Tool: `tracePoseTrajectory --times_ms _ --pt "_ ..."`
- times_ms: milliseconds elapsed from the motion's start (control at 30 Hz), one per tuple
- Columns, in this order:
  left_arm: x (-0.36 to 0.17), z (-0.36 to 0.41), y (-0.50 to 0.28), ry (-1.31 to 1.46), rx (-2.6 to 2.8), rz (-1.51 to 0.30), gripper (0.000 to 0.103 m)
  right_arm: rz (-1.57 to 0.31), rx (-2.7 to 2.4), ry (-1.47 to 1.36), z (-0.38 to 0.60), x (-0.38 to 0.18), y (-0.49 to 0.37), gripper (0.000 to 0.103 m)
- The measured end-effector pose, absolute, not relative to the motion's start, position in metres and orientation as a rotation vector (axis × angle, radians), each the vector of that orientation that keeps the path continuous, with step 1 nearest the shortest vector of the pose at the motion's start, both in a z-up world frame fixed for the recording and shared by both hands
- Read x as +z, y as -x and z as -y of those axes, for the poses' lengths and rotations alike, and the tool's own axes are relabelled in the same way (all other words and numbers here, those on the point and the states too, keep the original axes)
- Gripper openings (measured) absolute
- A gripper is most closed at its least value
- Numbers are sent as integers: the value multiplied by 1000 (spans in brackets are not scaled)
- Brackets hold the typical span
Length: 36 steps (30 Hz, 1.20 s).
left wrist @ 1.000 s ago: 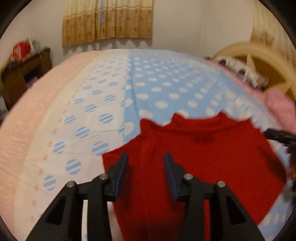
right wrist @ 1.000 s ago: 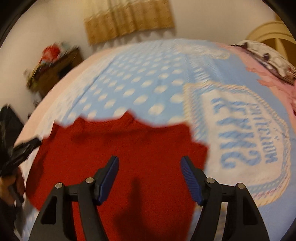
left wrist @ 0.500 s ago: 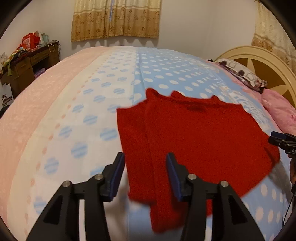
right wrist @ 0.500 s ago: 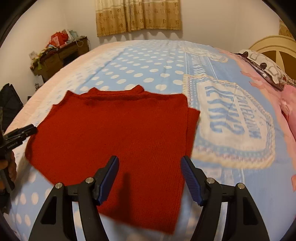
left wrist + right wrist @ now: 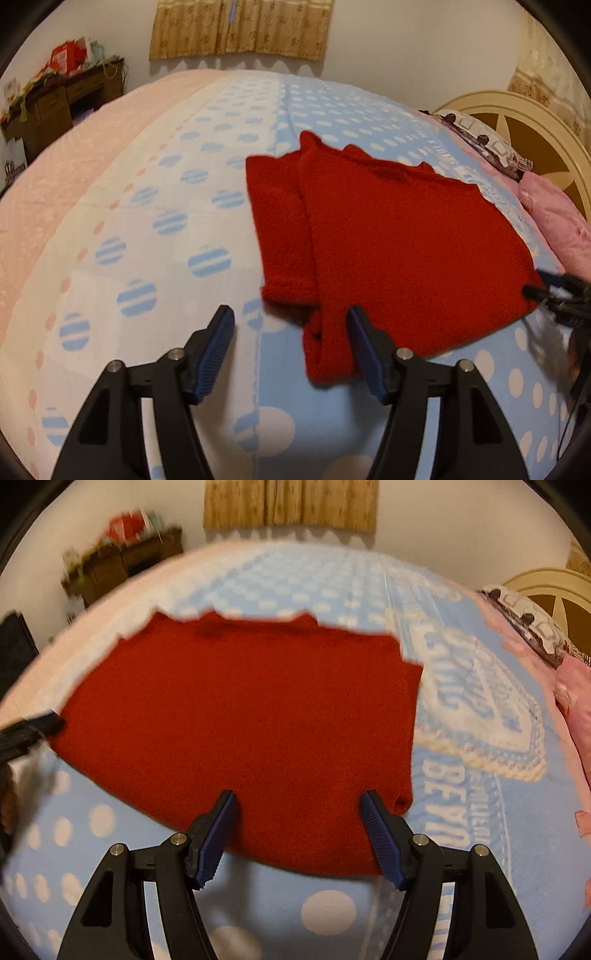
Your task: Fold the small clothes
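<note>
A red knit sweater (image 5: pixel 399 236) lies flat on the bed, its left sleeve (image 5: pixel 280 229) lying alongside the body. It also shows in the right wrist view (image 5: pixel 251 716). My left gripper (image 5: pixel 290 347) is open and empty above the sweater's near left corner. My right gripper (image 5: pixel 297 830) is open and empty above the sweater's near hem. The right gripper shows at the right edge of the left wrist view (image 5: pixel 557 299), by the sweater's right corner. The left gripper shows at the left edge of the right wrist view (image 5: pixel 29 731).
The bed has a blue polka-dot and pink blanket (image 5: pixel 155 221) with a printed emblem (image 5: pixel 480 701). A cream headboard (image 5: pixel 517 122) and pink pillows (image 5: pixel 554 218) are at the right. A cluttered wooden desk (image 5: pixel 55 103) stands at the far left.
The sweater has come down and now lies flat on the bed. Both grippers have pulled back toward its near edge. The left jaws have opened wider.
</note>
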<state>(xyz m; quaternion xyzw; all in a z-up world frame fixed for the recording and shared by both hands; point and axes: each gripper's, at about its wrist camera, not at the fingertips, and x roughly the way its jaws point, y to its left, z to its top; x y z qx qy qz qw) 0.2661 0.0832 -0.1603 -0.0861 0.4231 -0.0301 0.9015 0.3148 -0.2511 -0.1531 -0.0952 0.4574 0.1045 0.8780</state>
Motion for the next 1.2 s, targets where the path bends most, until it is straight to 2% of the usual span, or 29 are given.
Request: tracePoseTrajectory --times_ms 33,67,200,400,500,800,1200 --pt "-162 -86 -266 190 -55 -882 74 -965 207 194 252 -158 -316 76" --pt "-164 -88 -266 203 -48 -888 77 -967 192 175 254 -161 -317 76" --pt "-166 -91 -264 223 -48 -888 79 -963 163 185 251 -150 -308 76" --pt "-170 -91 -262 222 -52 -888 84 -815 77 203 249 -113 -295 76" --pt "-170 -89 -261 207 -49 -886 84 -814 182 140 238 -105 -299 76" --pt "-170 -93 -260 229 -64 -880 87 -989 228 124 226 -163 -319 76" --pt "-169 -100 -257 276 -79 -872 88 -962 116 220 259 -154 -305 76"
